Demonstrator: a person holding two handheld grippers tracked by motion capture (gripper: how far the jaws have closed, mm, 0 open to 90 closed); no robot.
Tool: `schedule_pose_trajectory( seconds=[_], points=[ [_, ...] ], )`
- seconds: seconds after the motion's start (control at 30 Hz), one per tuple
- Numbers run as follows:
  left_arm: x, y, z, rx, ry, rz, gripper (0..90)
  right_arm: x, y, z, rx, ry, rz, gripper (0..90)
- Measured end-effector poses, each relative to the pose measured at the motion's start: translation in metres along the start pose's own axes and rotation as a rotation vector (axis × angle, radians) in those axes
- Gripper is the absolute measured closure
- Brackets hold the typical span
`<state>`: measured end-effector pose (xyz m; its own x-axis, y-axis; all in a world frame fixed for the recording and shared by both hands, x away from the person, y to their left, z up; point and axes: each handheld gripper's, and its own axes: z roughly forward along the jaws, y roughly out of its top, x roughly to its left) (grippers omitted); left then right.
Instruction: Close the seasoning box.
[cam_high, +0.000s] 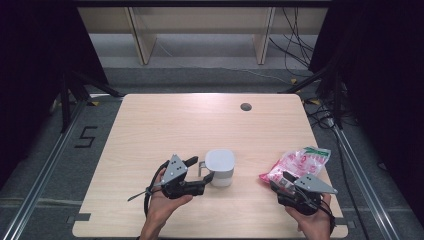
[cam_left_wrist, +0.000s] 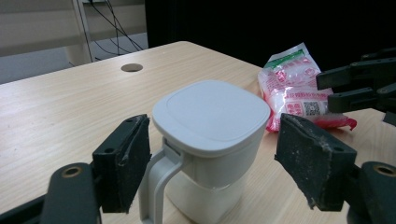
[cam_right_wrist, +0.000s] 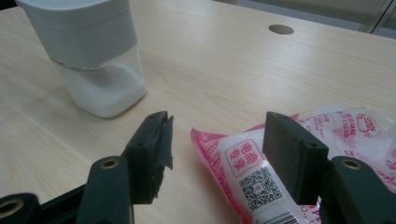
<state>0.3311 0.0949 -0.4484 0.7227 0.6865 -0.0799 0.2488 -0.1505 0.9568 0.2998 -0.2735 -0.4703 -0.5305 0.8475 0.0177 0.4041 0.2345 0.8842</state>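
High view counts one white lidded jug (cam_high: 220, 166) and one pink bag (cam_high: 299, 163) on my table (cam_high: 165, 125). My left gripper (cam_left_wrist: 212, 163) gapes around the jug's handle, untouched; my right gripper (cam_right_wrist: 217, 154) stands apart over the bag's end, seemingly clear of it.

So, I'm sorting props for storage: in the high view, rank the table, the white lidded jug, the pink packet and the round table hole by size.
1. table
2. pink packet; white lidded jug looks close in size, so unsure
3. round table hole
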Motion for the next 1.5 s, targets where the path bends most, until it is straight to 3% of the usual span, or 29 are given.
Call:
schedule_pose_trajectory(
  seconds=[0.03, 0.13, 0.6, 0.73, 0.87, 0.9, 0.93, 0.97, 1.03, 1.07, 1.1, 1.17, 1.27, 1.3, 1.37, 1.43, 1.5],
  points=[
    [0.001, 0.000, 0.000, -0.001, -0.003, 0.016, 25.3, 0.000, 0.000, 0.000, 0.000, -0.001, 0.000, 41.6],
    [0.000, -0.003, -0.001, 0.002, 0.001, -0.007, 25.2, 0.000, 0.000, -0.001, 0.004, -0.010, -0.002, 41.6],
    [-0.008, -0.011, -0.005, 0.002, -0.010, 0.002, 24.9, 0.002, 0.000, -0.001, 0.004, -0.003, -0.009, 41.1],
    [-0.013, -0.016, -0.008, 0.018, -0.002, 0.020, 24.8, 0.007, -0.001, -0.001, 0.002, 0.015, 0.021, 40.0],
    [-0.016, -0.020, -0.010, 0.017, -0.005, 0.014, 24.5, 0.009, -0.001, -0.001, -0.001, 0.043, -0.001, 38.6],
    [-0.017, -0.022, -0.010, 0.009, -0.016, 0.006, 24.5, 0.012, -0.002, -0.002, 0.010, 0.050, 0.026, 37.9],
    [-0.018, -0.023, -0.010, 0.008, -0.022, -0.003, 24.3, 0.011, -0.002, -0.001, 0.013, 0.066, 0.002, 37.6],
    [-0.021, -0.025, -0.011, 0.010, -0.035, 0.000, 24.2, 0.015, -0.003, -0.001, 0.017, 0.059, 0.025, 36.7],
    [-0.023, -0.027, -0.011, 0.022, -0.034, 0.011, 24.1, 0.015, -0.003, 0.001, 0.012, 0.078, -0.011, 35.2],
    [-0.024, -0.029, -0.010, 0.012, -0.040, 0.005, 24.0, 0.016, -0.004, 0.000, 0.029, 0.089, 0.009, 35.0],
    [-0.024, -0.029, -0.010, 0.022, -0.042, 0.025, 24.0, 0.017, -0.005, 0.001, 0.036, 0.088, -0.004, 35.0],
    [-0.026, -0.033, -0.009, 0.015, -0.046, 0.003, 24.0, 0.019, -0.006, 0.001, 0.046, 0.103, -0.004, 35.0],
    [-0.027, -0.035, -0.010, 0.031, -0.037, 0.015, 24.8, 0.021, -0.007, 0.000, 0.048, 0.101, -0.008, 34.9],
    [-0.029, -0.037, -0.009, 0.040, -0.041, 0.019, 25.0, 0.025, -0.008, -0.002, 0.061, 0.104, 0.023, 34.7],
    [-0.030, -0.038, -0.010, 0.046, -0.038, 0.024, 24.7, 0.024, -0.009, -0.002, 0.057, 0.112, -0.007, 34.6],
    [-0.031, -0.040, -0.011, 0.049, -0.033, 0.028, 24.2, 0.027, -0.011, -0.004, 0.066, 0.114, 0.009, 34.1],
    [-0.031, -0.042, -0.010, 0.044, -0.038, 0.024, 23.9, 0.026, -0.011, -0.003, 0.066, 0.123, -0.006, 33.6]
  ],
)
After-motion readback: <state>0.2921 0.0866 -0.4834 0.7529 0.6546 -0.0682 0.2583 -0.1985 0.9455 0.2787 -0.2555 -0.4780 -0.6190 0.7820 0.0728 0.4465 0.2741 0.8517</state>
